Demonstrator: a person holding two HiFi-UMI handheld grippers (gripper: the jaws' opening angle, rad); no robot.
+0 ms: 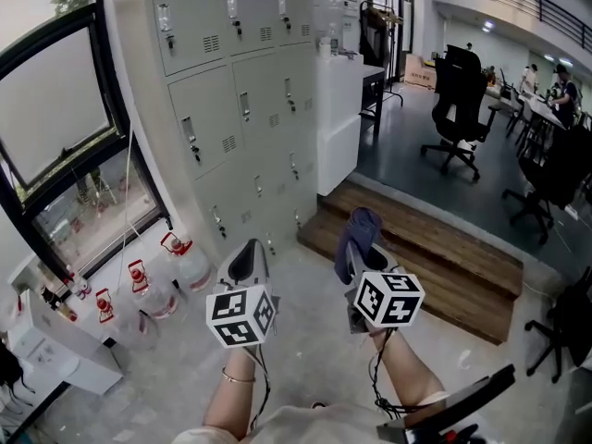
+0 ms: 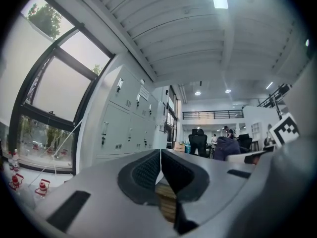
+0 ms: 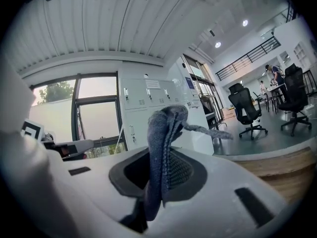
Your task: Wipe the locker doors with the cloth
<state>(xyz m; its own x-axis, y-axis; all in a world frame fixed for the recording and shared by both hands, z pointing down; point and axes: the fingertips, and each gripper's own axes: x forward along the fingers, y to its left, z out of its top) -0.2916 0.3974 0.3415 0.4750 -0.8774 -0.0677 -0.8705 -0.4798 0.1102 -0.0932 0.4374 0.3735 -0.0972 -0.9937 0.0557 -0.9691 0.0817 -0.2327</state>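
Room: open office with grey lockers (image 1: 240, 109) at 11 o'clock, a window (image 1: 55, 109) at 9 o'clock, a wooden step (image 1: 435, 257) at 2 o'clock and office chairs (image 1: 460, 100) beyond it.
Floor: water bottles (image 1: 176, 266) stand at 9 o'clock, at the foot of the lockers.
Right gripper (image 1: 356, 252): jaws pressed onto the cloth (image 1: 359, 234), pinching a narrow fold of it.
Left gripper (image 1: 248, 259): jaws closed together with nothing between them, held beside the right one.
Cloth place: in the right gripper, in the air, well apart from the lockers.
Cloth axis: long axis runs along the jaws and points out past their tips toward 12 o'clock; in the right gripper view the free end droops toward 3 o'clock.
Stage: judged not yet wiping, since nothing touches the lockers.
Risk, slip: only a thin fold is gripped, so pressing or dragging on a locker could pull the cloth out.
Risk, scrape: little cloth stands past the jaw tips, so hard plastic might meet the metal.
Risk, snag: the loose tail may catch on the latches (image 1: 192, 141).
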